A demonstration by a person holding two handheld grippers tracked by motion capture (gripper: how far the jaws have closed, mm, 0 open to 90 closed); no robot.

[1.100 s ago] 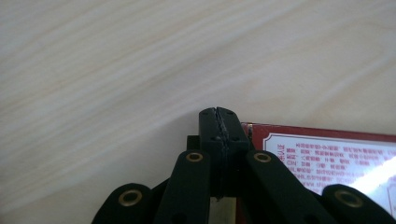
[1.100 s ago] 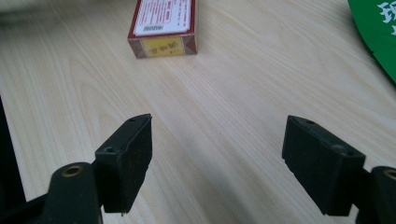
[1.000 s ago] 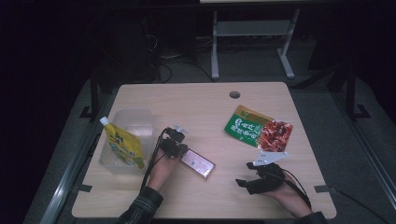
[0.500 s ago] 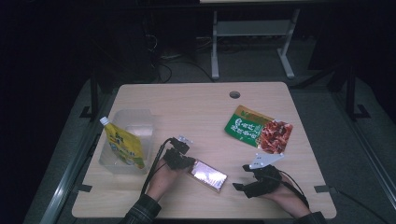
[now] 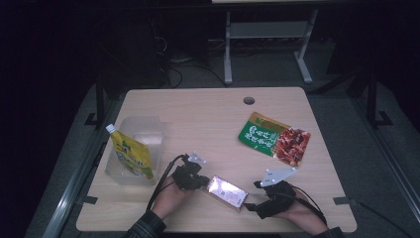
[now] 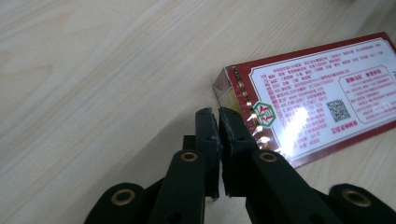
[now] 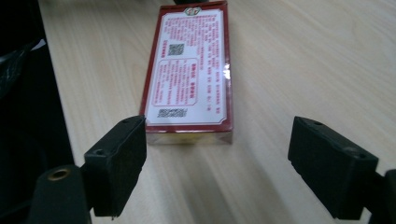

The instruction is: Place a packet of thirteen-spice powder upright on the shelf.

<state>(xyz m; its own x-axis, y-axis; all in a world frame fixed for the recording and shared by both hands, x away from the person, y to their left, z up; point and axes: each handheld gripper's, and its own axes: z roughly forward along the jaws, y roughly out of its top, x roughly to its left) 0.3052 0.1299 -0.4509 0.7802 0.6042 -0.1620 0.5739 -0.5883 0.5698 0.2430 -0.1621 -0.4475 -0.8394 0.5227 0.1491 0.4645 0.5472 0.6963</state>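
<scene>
A flat red and white box wrapped in clear film lies near the table's front edge, between my two grippers. My left gripper is shut, with only a thin slit between its pads and nothing in them. In the left gripper view its tips sit just beside a corner of the box. My right gripper faces the box's other end, and its jaws have just been opening. In the right gripper view it is open, its pads standing wide of the box and clear of it.
A clear plastic tub at the left holds a leaning yellow pouch. A green and red snack bag lies at the right. A cable hole sits near the table's far edge. Both hands work close to the front edge.
My left gripper has moved right and toward the front edge, and the box has shifted the same way toward my right gripper. The right hand has stayed put.
</scene>
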